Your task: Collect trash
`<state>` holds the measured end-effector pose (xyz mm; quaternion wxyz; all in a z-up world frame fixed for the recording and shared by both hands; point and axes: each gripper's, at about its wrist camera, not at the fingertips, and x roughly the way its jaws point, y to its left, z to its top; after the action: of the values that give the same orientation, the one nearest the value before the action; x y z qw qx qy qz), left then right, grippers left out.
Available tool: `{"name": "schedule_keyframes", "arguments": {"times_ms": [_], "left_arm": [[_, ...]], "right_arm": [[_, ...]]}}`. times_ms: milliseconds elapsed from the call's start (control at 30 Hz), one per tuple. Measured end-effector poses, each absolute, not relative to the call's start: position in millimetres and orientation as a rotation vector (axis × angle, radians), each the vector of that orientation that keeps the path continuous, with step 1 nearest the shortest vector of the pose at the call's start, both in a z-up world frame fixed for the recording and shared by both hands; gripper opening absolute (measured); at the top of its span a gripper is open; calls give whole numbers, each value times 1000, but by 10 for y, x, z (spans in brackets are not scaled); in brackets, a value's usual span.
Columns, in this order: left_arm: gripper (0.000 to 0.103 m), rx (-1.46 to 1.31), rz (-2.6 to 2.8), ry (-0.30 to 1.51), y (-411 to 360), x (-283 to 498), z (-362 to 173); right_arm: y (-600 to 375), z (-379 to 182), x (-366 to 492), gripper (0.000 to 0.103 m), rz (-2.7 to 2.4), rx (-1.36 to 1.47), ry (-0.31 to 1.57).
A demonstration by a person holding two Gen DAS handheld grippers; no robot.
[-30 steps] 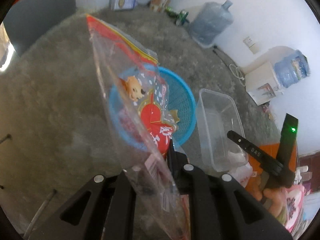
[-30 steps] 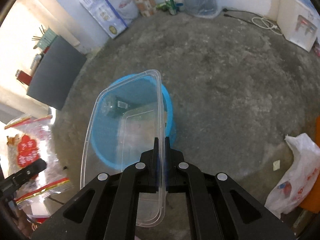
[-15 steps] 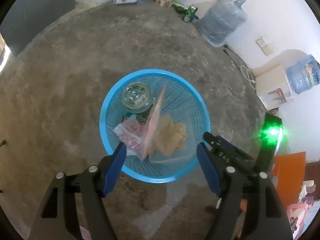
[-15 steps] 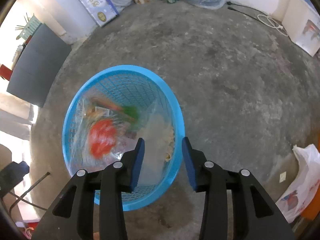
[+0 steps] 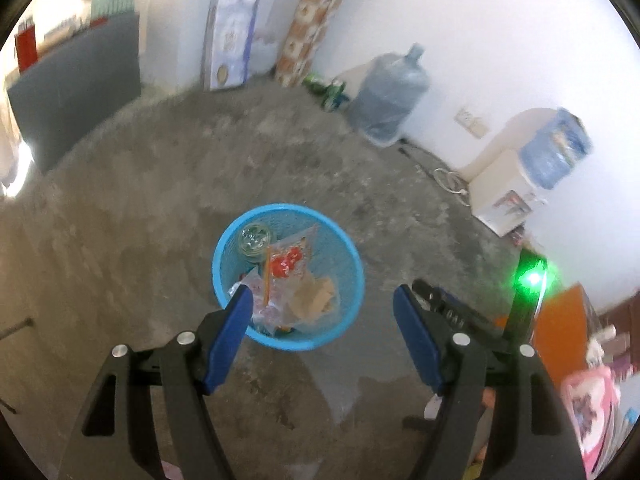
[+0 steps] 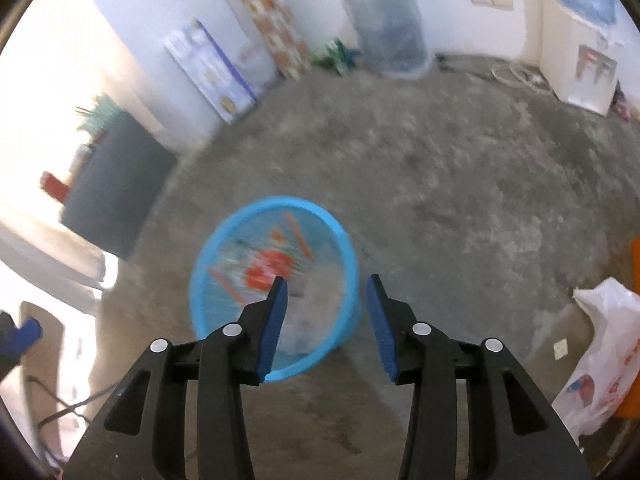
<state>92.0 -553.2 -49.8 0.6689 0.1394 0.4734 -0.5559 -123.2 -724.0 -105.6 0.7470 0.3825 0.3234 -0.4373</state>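
A blue mesh basket [image 5: 352,256] stands on the concrete floor and holds trash: a red printed plastic bag [image 5: 286,262], a clear round lid [image 5: 254,238] and crumpled brown paper [image 5: 314,300]. My left gripper [image 5: 322,300] is open and empty, raised above the basket's near side. My right gripper [image 6: 326,290] is open and empty above the same basket [image 6: 208,264], blurred in the right wrist view. The right gripper's body [image 5: 460,316] also shows in the left wrist view.
A white plastic bag [image 6: 604,360] lies on the floor at the right. Two water jugs [image 5: 386,100] and a white dispenser [image 5: 504,200] stand by the far wall. A dark cabinet [image 5: 76,96] is at the left. Boxes lean on the wall.
One second ago the left gripper held the printed bag and the right held a clear container. Both dropped into the basket, both grippers opened, and both have lifted away.
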Motion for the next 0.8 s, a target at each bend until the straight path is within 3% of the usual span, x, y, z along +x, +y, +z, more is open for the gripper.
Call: {"name": "schedule_keyframes", "arguments": {"times_ms": [200,267,400,800], "left_arm": [[84,295,-1189,955,-4481,777,126],[93,300,-1102,903,-4103,745,265],[97,251,-905,787,-3252,668,489],[97,184,-427,622,-1773,396,554]], "right_arm": [[-6537,10,-1012,71,-804,649,533],[-6211,318,-873,74,-739,563,489],[-5488,713,-587,91,-586,407,463],[-4049,787,-153,95,-453,255,590]]}}
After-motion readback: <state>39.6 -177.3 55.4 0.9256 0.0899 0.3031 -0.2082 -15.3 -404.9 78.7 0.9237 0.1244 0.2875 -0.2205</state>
